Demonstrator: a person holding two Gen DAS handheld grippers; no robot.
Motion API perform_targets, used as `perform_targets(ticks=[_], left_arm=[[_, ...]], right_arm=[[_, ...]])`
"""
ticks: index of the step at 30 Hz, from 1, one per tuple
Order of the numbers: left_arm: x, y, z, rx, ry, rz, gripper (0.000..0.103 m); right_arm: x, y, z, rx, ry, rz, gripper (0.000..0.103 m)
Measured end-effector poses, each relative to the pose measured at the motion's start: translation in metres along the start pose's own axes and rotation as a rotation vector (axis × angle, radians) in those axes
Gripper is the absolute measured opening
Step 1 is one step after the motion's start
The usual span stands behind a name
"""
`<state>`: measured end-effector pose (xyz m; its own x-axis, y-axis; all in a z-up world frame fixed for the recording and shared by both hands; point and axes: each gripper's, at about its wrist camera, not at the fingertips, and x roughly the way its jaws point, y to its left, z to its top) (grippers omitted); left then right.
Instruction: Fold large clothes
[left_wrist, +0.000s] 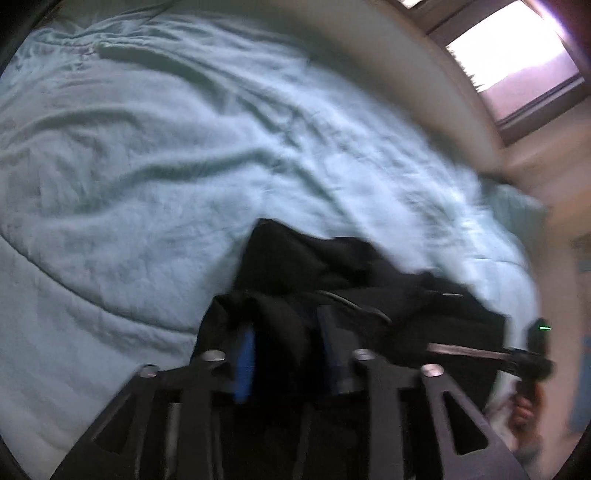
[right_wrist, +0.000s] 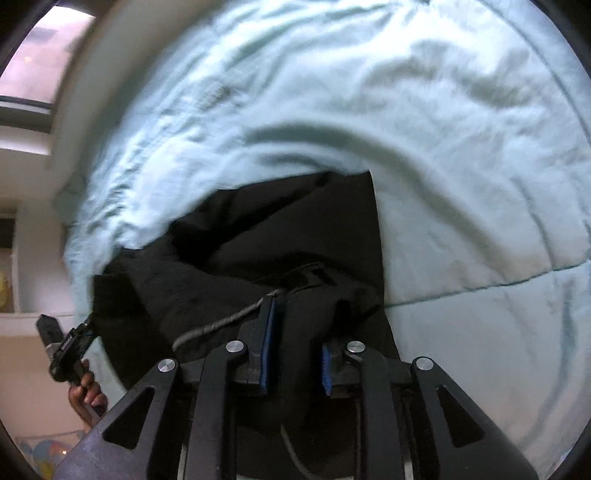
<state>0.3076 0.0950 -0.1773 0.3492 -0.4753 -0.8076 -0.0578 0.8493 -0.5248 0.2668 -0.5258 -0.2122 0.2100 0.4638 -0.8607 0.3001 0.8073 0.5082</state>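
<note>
**Both tongs clamped on a bunched black garment over the bed**

Seemingly the weak spot is how little cloth each grip has gathered. From the left wrist view, the left gripper (left_wrist: 286, 332) is closed on a thick fold of the black garment (left_wrist: 332, 266), cloth bulging up between the blue pads (left_wrist: 244, 363). Beyond that, the fabric lies heaped and creased on the pale blue bedspread (left_wrist: 147, 166), near its lower edge. Off to the right, the other tool (left_wrist: 532, 354) and the hand (left_wrist: 526, 408) holding it show at the garment's far side. Motion blur smears the window (left_wrist: 517, 55) side of the frame, so a fast swing could tug the fold loose.

From the right wrist view, the right gripper (right_wrist: 295, 325) is likewise clamped on a bunch of the same black garment (right_wrist: 295, 221), which spreads forward over the bedspread (right_wrist: 443, 129). A grey drawcord (right_wrist: 221, 323) trails loose across the cloth beside the left pad; it could snag on a finger or end up trapped inside the fold. Layers look doubled here, so I judge either grip may hold several plies and the fold could come out lopsided.
</note>
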Motion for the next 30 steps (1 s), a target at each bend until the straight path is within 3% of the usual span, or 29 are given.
perform_targets(ticks=[1,3,5,7,10,13,15,20,23,24,26,28,30], left_arm=[[-0.014,0.0,-0.001,-0.006,-0.009,-0.033,0.064],[-0.049,0.0,-0.003,-0.01,-0.05,-0.085,0.066],[-0.07,-0.002,-0.003,0.01,-0.083,-0.067,0.068],[-0.073,-0.005,-0.002,0.052,-0.073,-0.015,0.073],[-0.043,-0.007,0.001,0.105,-0.015,0.066,0.073],[0.003,-0.006,0.007,0.152,0.027,0.17,0.073],[0.02,-0.004,0.01,0.173,0.046,0.188,0.073],[0.048,0.005,0.022,0.172,0.067,0.102,0.073],[0.069,0.017,0.03,0.116,0.131,0.013,0.073],[0.075,0.019,0.031,0.092,0.146,-0.006,0.072],[0.081,0.02,0.031,0.062,0.156,-0.024,0.05],[0.072,0.015,0.026,0.074,0.106,0.006,0.029],[0.055,0.009,0.021,0.083,0.049,0.029,0.019]], right_arm=[[-0.011,0.001,-0.003,0.0,-0.003,0.024,0.036],[-0.035,0.0,-0.009,-0.01,-0.023,0.05,0.061],[-0.063,-0.001,-0.017,-0.023,-0.074,0.075,0.068],[-0.077,0.0,-0.021,-0.056,-0.112,0.062,0.069],[-0.077,0.009,-0.022,-0.166,-0.16,-0.054,0.072],[-0.05,0.024,-0.014,-0.301,-0.17,-0.129,0.072],[-0.029,0.035,-0.007,-0.407,-0.175,-0.211,0.072],[0.014,0.03,0.023,-0.509,-0.139,-0.256,0.072],[0.033,0.018,0.039,-0.488,-0.084,-0.183,0.072],[0.039,0.018,0.041,-0.485,-0.08,-0.175,0.058],[0.044,0.023,0.037,-0.505,-0.081,-0.164,0.025],[0.036,0.032,0.027,-0.552,-0.14,-0.221,0.017],[0.016,0.038,0.015,-0.566,-0.213,-0.291,0.014]])
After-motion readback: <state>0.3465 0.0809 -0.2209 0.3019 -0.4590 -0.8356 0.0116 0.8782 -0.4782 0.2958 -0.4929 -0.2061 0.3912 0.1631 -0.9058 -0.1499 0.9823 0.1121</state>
